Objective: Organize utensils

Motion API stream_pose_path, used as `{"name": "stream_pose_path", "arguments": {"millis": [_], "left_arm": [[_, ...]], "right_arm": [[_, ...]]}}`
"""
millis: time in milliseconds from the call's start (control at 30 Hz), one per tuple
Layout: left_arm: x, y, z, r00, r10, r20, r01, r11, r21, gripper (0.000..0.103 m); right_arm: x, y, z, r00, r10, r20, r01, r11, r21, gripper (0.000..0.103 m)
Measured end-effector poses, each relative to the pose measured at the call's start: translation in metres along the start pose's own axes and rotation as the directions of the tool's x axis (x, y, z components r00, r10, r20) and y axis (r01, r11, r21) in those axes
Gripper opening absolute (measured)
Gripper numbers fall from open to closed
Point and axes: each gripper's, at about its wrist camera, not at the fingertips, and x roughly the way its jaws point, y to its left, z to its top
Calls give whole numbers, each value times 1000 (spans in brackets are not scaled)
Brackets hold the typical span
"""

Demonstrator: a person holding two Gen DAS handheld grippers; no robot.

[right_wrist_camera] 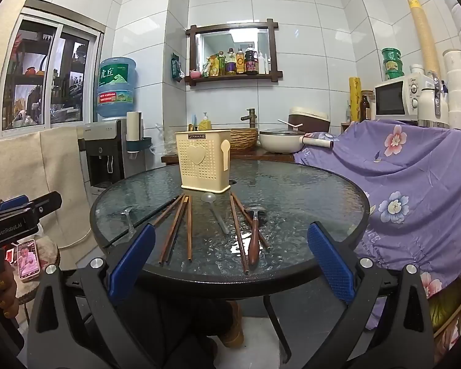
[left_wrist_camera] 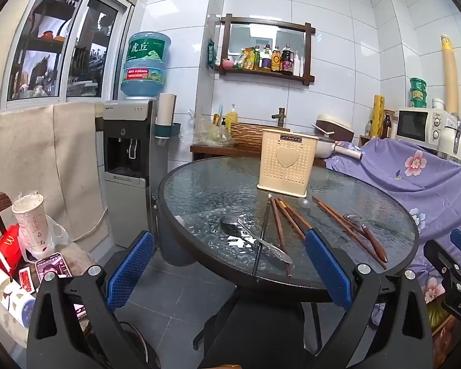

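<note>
Two grippers wide open, empty, held off near desk edge.
Left gripper [left_wrist_camera: 230,272], right gripper [right_wrist_camera: 230,264] grip nothing; chopsticks [right_wrist_camera: 181,227], metal spoon [left_wrist_camera: 255,236], wood-handled ladle [right_wrist_camera: 254,240] lie flat on glass desk [right_wrist_camera: 322,215] before upright cream holder [right_wrist_camera: 203,161].

- One cream utensil holder [right_wrist_camera: 203,160] stands on one round glass table [right_wrist_camera: 322,184].
- Chopsticks: about four in the left group [right_wrist_camera: 181,227] and two in the right group [right_wrist_camera: 241,236]; the exact number on the left is hard to tell where they overlap.
- One metal spoon [left_wrist_camera: 252,233] lies on the left side.
- One wooden-handled spoon [right_wrist_camera: 254,240] lies on the right.
- One clear plastic spoon [right_wrist_camera: 213,212] lies in the middle.
- One dark thin rod [right_wrist_camera: 156,212] lies beside the left chopsticks.
- Two grippers: left [left_wrist_camera: 230,270] and right [right_wrist_camera: 230,264], each with two blue pads, spread wide.
</note>
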Motion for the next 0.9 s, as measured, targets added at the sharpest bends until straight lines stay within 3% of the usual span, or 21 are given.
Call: {"name": "stream_pose_path", "arguments": {"millis": [900], "left_arm": [[2,2,-1,1000,9,-8,-9,1000,13,97]], "right_arm": [[1,0,0,1000,1,-2,-1,1000,6,98]]}}
